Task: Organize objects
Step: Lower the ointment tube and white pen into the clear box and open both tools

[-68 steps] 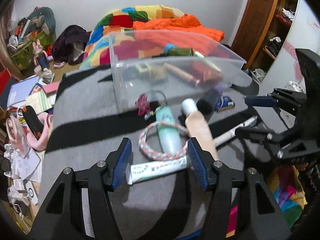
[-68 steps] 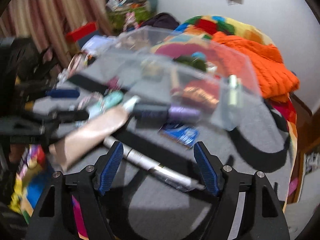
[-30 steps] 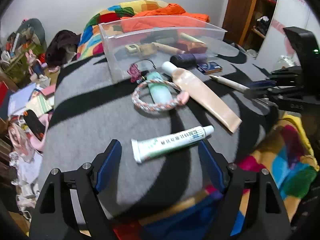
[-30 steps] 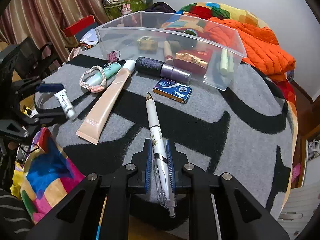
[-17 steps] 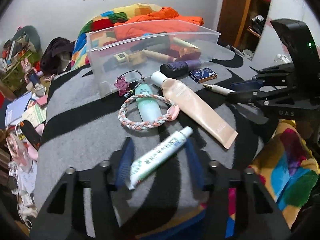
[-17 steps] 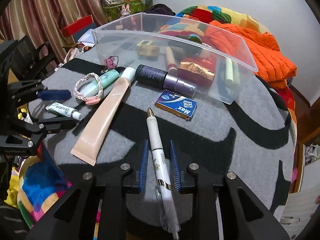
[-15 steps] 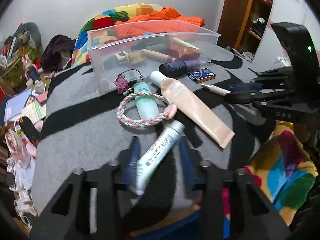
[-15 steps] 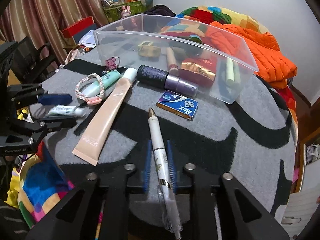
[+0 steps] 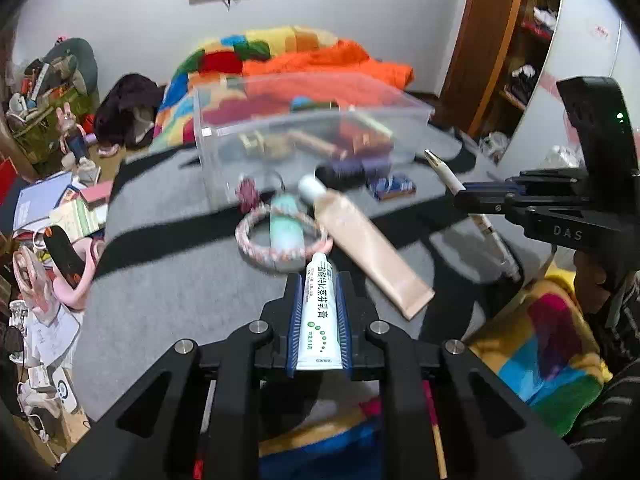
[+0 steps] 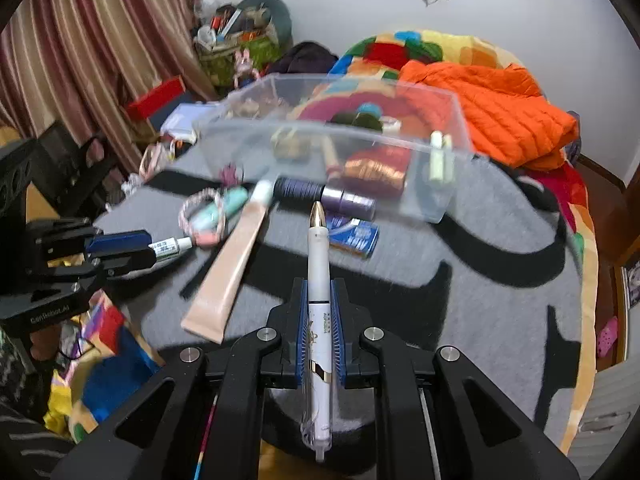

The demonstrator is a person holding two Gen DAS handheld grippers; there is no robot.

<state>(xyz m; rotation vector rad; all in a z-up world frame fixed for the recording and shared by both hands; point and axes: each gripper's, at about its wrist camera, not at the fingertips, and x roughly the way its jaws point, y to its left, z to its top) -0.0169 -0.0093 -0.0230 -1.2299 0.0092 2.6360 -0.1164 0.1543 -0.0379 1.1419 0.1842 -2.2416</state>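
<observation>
Over the blanket (image 9: 168,280) I've got left gripper (image 9: 319,312) still closing on the tube (image 9: 319,312), right gripper (image 10: 319,332) clamped on the pen (image 10: 319,280); bin (image 10: 440,148) half-filled, five-ish bits still out.

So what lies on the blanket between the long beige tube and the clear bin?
In the right wrist view, a dark purple bottle lies between the beige tube and the clear bin, along the bin's near wall.

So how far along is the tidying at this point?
Partly done. The clear bin already holds several items. In hand: the left gripper is closing on the white tube, and the right gripper grips the pen. Left on the blanket: the beige tube, braided ring, mint bottle, dark bottle and blue box.
</observation>
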